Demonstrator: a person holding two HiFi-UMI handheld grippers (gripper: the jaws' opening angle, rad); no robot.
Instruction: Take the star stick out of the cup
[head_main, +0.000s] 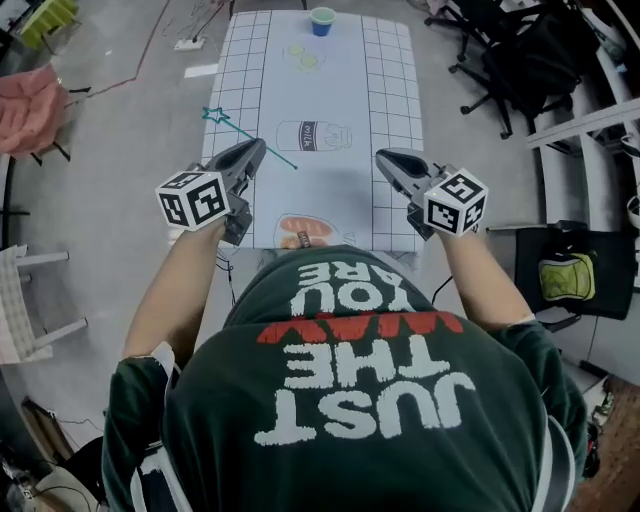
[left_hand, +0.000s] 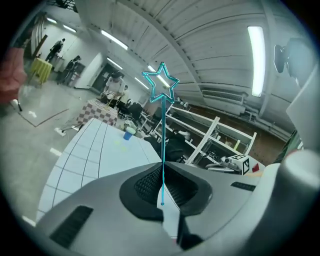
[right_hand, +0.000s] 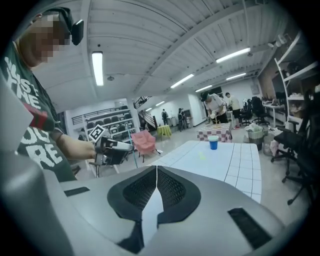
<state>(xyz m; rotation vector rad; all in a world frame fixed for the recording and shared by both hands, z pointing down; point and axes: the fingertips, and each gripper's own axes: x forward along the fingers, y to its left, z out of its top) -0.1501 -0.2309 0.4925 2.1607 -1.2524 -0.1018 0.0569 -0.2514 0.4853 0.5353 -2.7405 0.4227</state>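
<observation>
The star stick (head_main: 255, 141), a thin teal rod with an outlined star (head_main: 214, 115) at one end, is pinched in my left gripper (head_main: 258, 150) above the left part of the table. In the left gripper view the stick (left_hand: 162, 145) rises from the closed jaws (left_hand: 162, 176) to the star (left_hand: 161, 85). The blue cup (head_main: 322, 20) stands at the far end of the table, well away from both grippers; it also shows small as the cup (left_hand: 129, 132) and the cup (right_hand: 213, 142). My right gripper (head_main: 385, 160) is shut with nothing in it (right_hand: 156, 172).
A white gridded mat (head_main: 390, 120) covers the table, printed with a milk bottle (head_main: 313, 135), a food picture (head_main: 305, 232) and green circles (head_main: 305, 55). Black office chairs (head_main: 500, 60) stand to the right, a pink chair (head_main: 30, 105) to the left.
</observation>
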